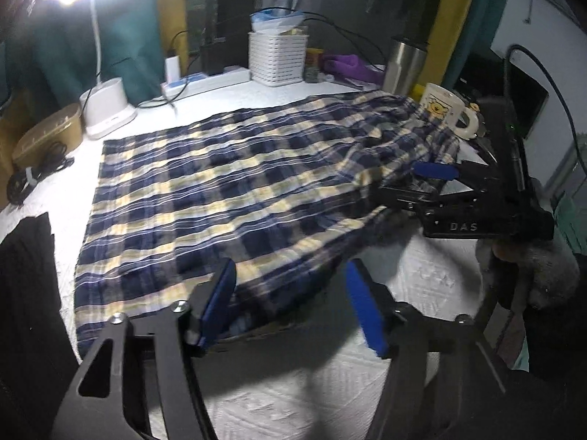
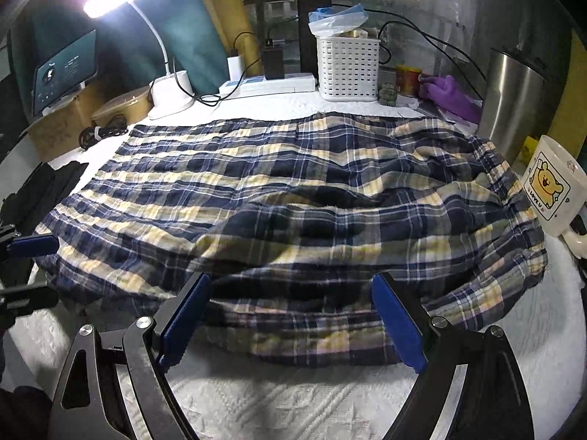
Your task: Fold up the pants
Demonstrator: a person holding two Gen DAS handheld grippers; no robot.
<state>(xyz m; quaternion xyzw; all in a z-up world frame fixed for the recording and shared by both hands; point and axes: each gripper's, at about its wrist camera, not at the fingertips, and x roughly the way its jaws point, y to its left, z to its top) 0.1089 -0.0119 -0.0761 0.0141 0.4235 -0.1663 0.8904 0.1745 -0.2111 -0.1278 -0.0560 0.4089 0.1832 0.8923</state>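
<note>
Both tongs gape empty at my plaid pants (image 2: 293, 190), long axis crosswise ahead; right tongs (image 2: 293, 322) nearer the bunched waist, left tongs (image 1: 290, 304) at the near hem.

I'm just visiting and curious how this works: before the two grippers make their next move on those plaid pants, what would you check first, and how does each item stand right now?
1. Left gripper free of cloth: ok, open, fabric edge between its pads but not pinched.
2. Right gripper ready to grasp: ok, open wide at the near hem.
3. Plaid pants lying flat: not ok, right side bunched and rumpled.
4. Mug clear of the cloth: not ok, it stands right against the pants.
5. Layers aligned underneath: cannot tell.
</note>
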